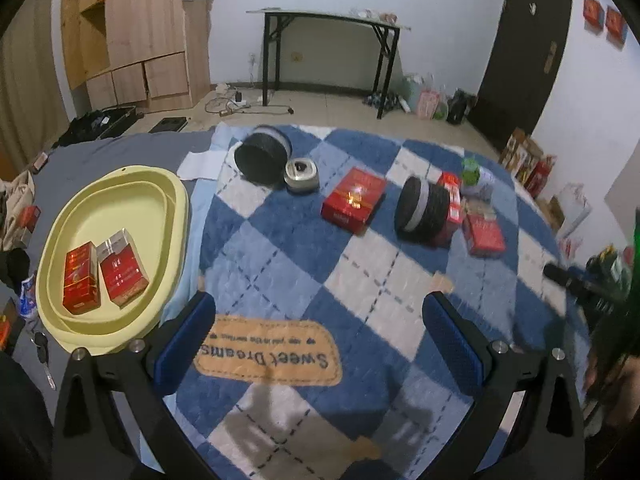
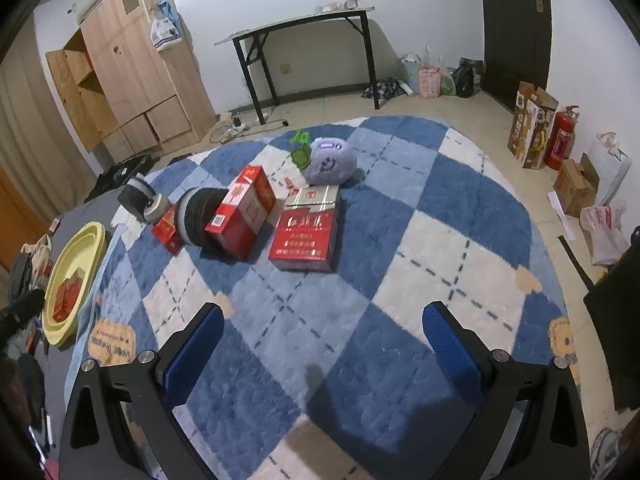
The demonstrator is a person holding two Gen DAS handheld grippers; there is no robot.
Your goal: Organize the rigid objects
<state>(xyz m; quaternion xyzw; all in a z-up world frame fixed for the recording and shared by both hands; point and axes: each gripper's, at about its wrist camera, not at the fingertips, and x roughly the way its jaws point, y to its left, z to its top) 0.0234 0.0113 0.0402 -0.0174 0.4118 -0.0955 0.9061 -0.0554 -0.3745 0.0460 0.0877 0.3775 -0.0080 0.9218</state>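
A pale yellow oval tray (image 1: 176,208) lies at the left with two red cigarette packs (image 1: 82,284) inside. On the blue checked blanket lie a flat red box (image 1: 354,200), a black roll (image 1: 420,210) leaning on red packs (image 1: 484,234), another black roll (image 1: 262,156) and a grey metal tin (image 1: 302,176). My left gripper (image 1: 320,320) hovers open over the blanket, empty. In the right wrist view a large red carton (image 2: 306,232), an upright red box (image 2: 244,212) and a black roll (image 2: 196,216) lie ahead. My right gripper (image 2: 322,328) is open and empty. The tray (image 2: 92,248) shows far left.
A purple plush toy (image 2: 330,162) with a green part lies behind the boxes. A label patch (image 1: 272,350) reading "Sweet Dreams" lies between the left fingers. Keys (image 1: 42,354) and clothes sit at the left edge. A folding table (image 1: 332,24), wardrobe (image 1: 132,36) and floor clutter stand beyond.
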